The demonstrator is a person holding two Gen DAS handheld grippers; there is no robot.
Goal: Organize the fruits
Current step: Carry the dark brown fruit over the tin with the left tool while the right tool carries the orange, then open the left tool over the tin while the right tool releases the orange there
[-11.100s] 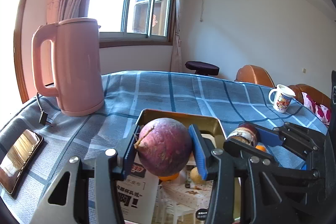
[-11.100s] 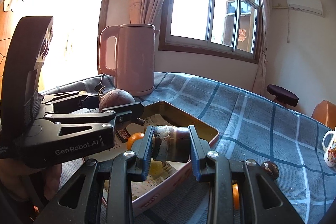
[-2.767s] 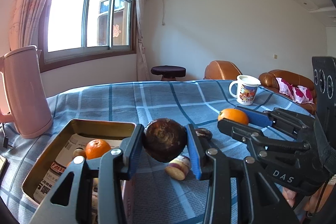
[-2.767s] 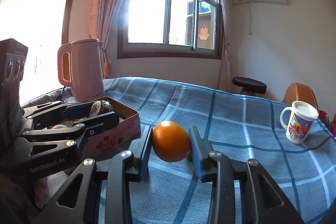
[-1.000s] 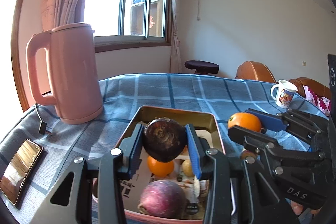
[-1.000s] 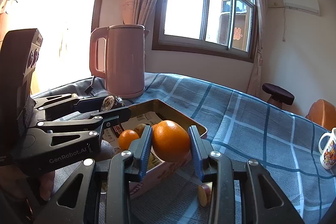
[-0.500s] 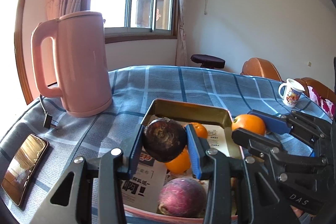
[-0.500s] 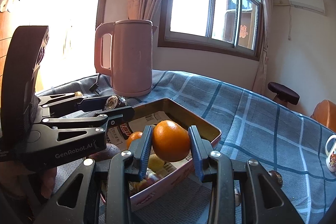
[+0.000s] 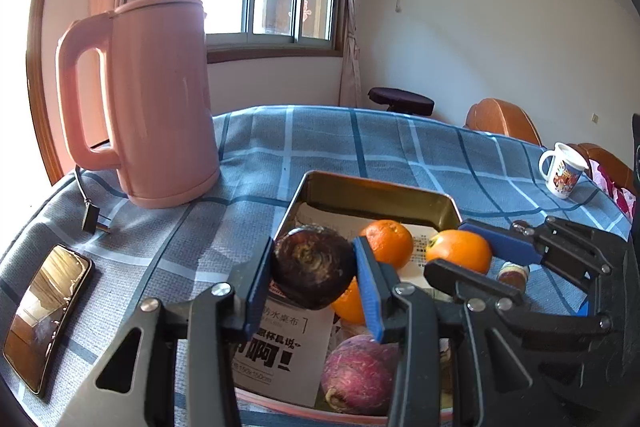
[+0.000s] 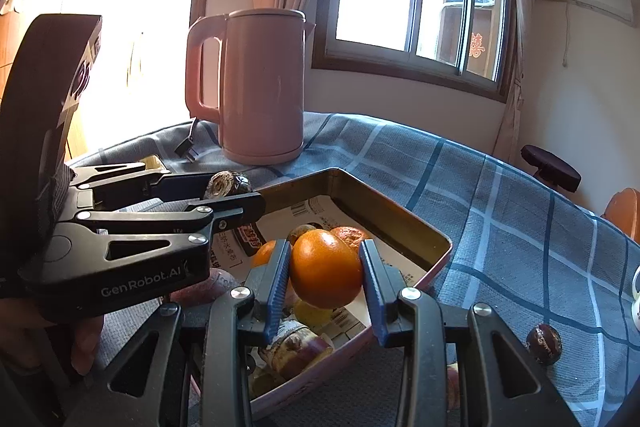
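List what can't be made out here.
- Tin front contents: left wrist view, covered by both grippers.
- Small fruit right of the tin: half hidden by right gripper.
- Mug: right wrist view, cut off by the edge.
- Printing on the paper: partly covered by left gripper.

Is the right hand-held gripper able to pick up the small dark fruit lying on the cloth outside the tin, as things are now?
Probably not yet. The right hand-held gripper is shut on an orange above the tin. The path to the dark fruit looks free.
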